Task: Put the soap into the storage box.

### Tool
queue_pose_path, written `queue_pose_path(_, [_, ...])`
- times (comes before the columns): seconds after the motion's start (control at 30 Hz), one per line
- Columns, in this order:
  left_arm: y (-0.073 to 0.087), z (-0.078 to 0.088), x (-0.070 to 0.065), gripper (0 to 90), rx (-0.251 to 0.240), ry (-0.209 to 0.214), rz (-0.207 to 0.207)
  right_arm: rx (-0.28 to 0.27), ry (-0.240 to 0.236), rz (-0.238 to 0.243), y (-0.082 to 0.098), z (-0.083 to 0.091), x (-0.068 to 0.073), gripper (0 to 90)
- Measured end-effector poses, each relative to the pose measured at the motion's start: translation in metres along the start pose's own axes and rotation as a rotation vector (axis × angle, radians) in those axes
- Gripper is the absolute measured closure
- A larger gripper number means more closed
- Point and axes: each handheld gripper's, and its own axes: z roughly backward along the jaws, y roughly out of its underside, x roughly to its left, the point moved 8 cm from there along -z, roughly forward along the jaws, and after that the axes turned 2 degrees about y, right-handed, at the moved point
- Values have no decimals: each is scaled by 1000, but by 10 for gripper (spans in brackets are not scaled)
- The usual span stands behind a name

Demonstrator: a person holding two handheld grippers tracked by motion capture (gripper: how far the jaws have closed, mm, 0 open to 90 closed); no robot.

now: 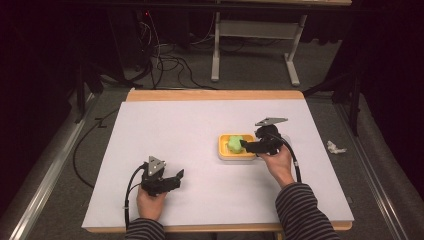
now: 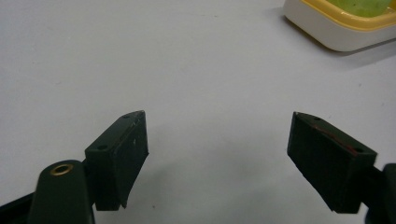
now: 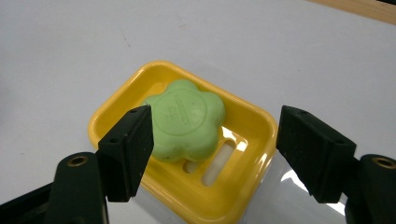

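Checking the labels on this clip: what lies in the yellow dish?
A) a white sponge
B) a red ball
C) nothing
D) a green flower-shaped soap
D: the right gripper view shows a green flower-shaped soap lying in the slotted yellow dish.

Striped dark sleeves [image 1: 302, 212], black gripper [image 1: 176, 176] jaws, brass screws, grey plates, trailing black cables

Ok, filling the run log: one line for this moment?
left gripper: open, over bare table | right gripper: open, above green flower-shaped soap | soap: lying in yellow soap dish
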Motion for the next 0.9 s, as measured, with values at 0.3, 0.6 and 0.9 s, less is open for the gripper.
queue_pose_path(0.3, [0, 0, 0, 210, 0, -1, 0, -16, 2, -21, 7, 10, -8, 283])
queue_pose_path(0.6, [0, 0, 0, 210, -1, -3, -4, -41, 1, -34, 8, 21, -13, 282])
queue_pose_path(0.9, [0, 0, 0, 210, -1, -4, -4, -71, -34, -82, 10, 34, -19, 234])
